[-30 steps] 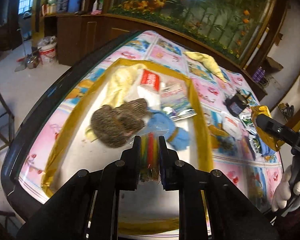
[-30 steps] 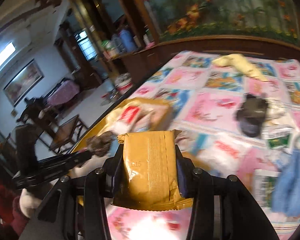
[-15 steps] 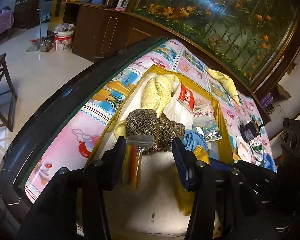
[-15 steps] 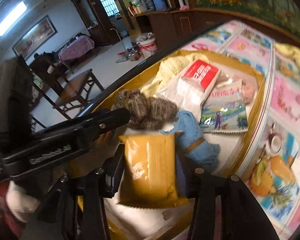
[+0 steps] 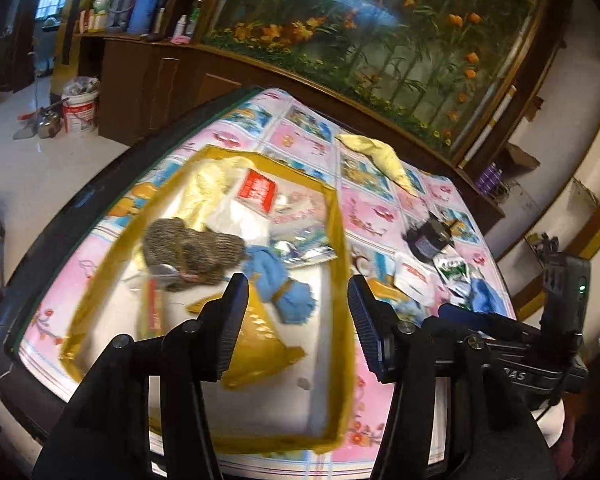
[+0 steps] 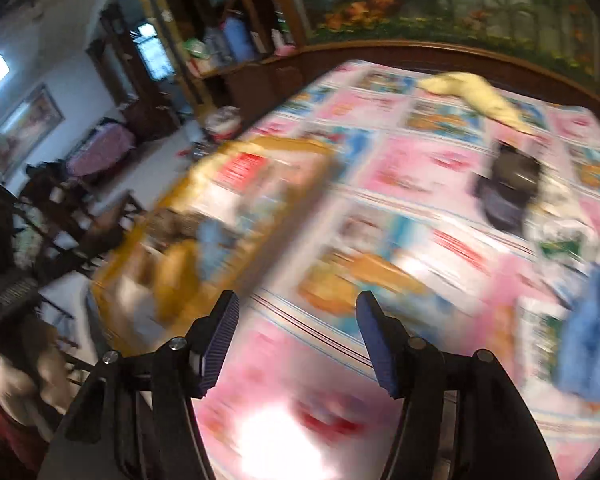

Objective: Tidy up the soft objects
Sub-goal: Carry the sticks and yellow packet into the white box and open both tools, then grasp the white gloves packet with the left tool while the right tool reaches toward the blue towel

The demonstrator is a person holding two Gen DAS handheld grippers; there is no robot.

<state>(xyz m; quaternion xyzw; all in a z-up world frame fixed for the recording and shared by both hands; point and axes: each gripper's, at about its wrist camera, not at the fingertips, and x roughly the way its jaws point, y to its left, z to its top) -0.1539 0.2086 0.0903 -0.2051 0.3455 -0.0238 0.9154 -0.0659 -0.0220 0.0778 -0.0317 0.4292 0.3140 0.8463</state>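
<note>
A yellow-rimmed tray (image 5: pixel 342 240) on the table holds a brown knitted piece (image 5: pixel 196 248), a blue knitted piece (image 5: pixel 280 280), a yellow cloth (image 5: pixel 208 188), white and printed packets (image 5: pixel 256 196), a striped packet (image 5: pixel 154 304) and a gold packet (image 5: pixel 260 340). My left gripper (image 5: pixel 296 320) is open and empty above the tray's near part. My right gripper (image 6: pixel 296 340) is open and empty over the patterned tablecloth, right of the tray (image 6: pixel 148 232); that view is blurred. The gold packet (image 6: pixel 176 280) lies in the tray.
Outside the tray lie a yellow cloth (image 5: pixel 380 156), a dark object (image 5: pixel 428 240), green-white packets (image 5: pixel 452 272) and a blue cloth (image 6: pixel 592 328). A dark wooden cabinet (image 5: pixel 160 88) with a flower mural stands behind. The table edge (image 5: pixel 60 216) curves on the left.
Both grippers have let go: the striped packet and the gold packet now lie in the tray. My right gripper has swung right, away from the tray. My left gripper has pulled back.
</note>
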